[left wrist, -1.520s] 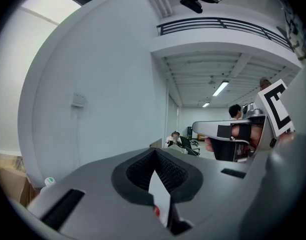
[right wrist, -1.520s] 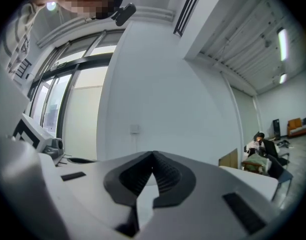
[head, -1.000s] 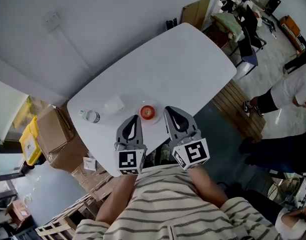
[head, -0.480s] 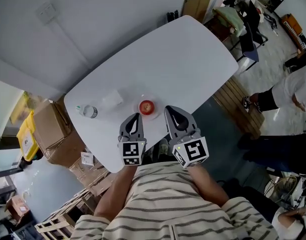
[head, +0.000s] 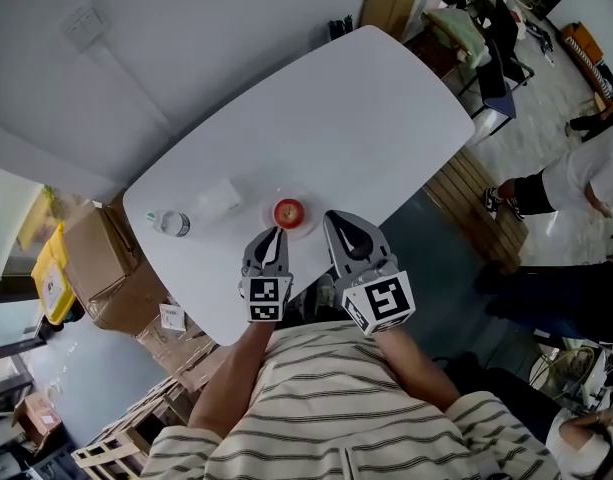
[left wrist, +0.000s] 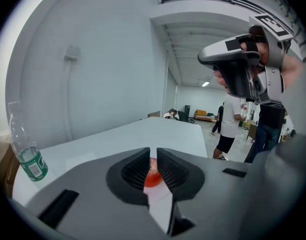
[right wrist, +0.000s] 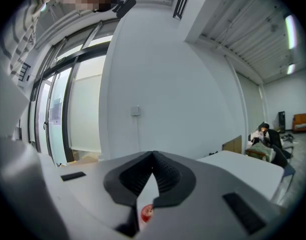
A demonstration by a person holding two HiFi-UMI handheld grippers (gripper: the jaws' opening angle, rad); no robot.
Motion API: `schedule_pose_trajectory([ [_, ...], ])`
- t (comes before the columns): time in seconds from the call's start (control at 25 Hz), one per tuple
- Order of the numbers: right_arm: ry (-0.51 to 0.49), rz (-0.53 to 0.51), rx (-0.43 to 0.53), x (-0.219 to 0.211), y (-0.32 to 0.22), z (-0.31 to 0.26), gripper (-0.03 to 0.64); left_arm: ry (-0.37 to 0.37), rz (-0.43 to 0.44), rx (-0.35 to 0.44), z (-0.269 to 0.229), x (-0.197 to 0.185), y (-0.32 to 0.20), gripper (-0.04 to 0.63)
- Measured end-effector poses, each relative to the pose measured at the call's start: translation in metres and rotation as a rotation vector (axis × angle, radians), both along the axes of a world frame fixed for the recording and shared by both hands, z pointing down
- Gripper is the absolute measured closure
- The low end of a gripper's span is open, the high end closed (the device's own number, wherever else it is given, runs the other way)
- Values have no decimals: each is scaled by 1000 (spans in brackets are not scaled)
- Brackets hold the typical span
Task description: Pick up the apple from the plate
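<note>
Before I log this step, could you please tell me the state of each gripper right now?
Left gripper: closed, holding nothing.
Right gripper: closed, holding nothing.

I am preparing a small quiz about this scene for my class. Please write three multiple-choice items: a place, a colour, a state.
1. In the head view, where is the bottle from the plate?
A. left of it
B. right of it
C. on it
2. What colour is the apple?
A. green
B. red
C. yellow
3. How are the left gripper's jaws?
A. wide open
B. shut on the apple
C. shut, empty
Answers: 1 A, it stands further left; 2 B, it shows red; 3 C, jaws nearly touch, apple lies beyond them.
</note>
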State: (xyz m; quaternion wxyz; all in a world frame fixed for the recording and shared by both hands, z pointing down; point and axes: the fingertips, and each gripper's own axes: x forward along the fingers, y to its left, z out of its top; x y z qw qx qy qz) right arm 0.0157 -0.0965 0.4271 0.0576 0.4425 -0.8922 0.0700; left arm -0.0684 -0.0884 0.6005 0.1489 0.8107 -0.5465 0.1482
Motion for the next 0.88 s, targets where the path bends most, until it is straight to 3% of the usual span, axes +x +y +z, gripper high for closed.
schedule_pose_trajectory([
  [0.16,2,-1,-9,1,0,4,604,20,8,-26,18,2,0,477],
  [0.44,17,-4,-17,3,1,5,604,-5,0,-93,57,3,0,340],
  [0.88,33,-1,-18,4,3,7,604,-88,39,-149,94,8,-4,241],
])
